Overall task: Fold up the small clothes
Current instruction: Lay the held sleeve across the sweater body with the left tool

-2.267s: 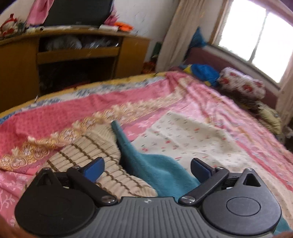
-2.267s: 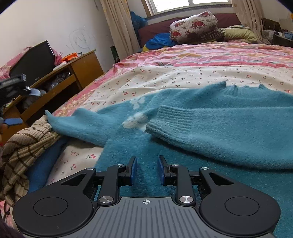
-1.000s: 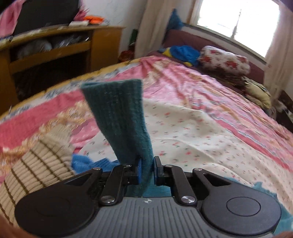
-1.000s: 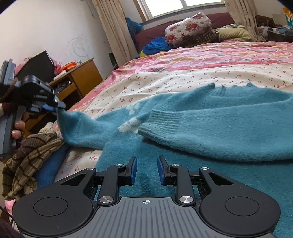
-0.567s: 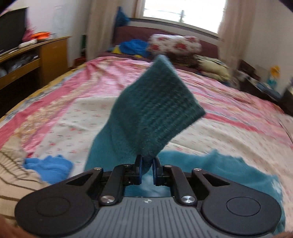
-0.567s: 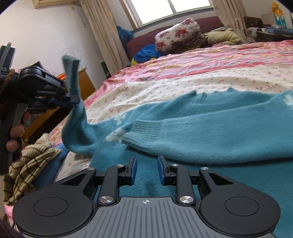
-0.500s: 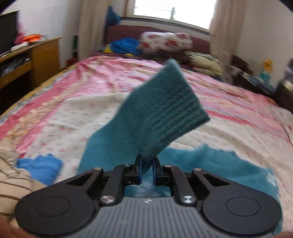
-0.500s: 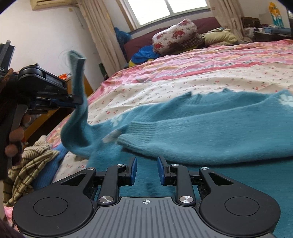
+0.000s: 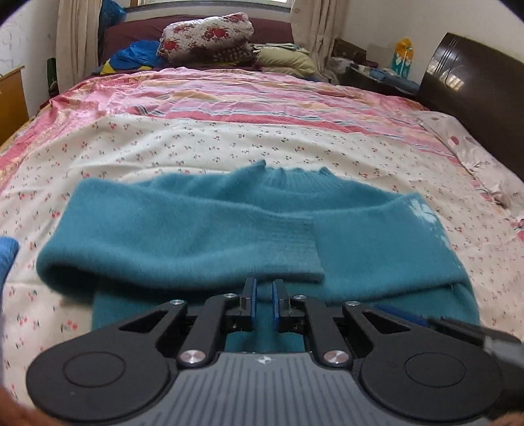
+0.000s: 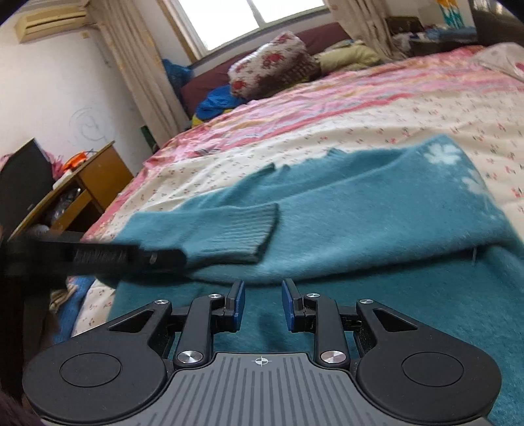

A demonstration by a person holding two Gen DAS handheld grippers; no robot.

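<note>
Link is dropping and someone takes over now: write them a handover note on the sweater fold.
Left tool: shut, seemingly pinching the cuff end of the sleeve.
Right tool: jaws opening, nothing between them, above the lower body of the sweater.
Sweater lies flat on the bed; the sleeve is laid across its chest.
Left to do: release the sleeve, then fold the body.

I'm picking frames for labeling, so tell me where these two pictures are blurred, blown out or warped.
Left wrist view: sweater fairly sharp, bed bowed by the fisheye, glare on the dark headboard, a blurred dark shape at lower right. Right wrist view: window blown out, left tool smeared by motion, horizon tilted.
</note>
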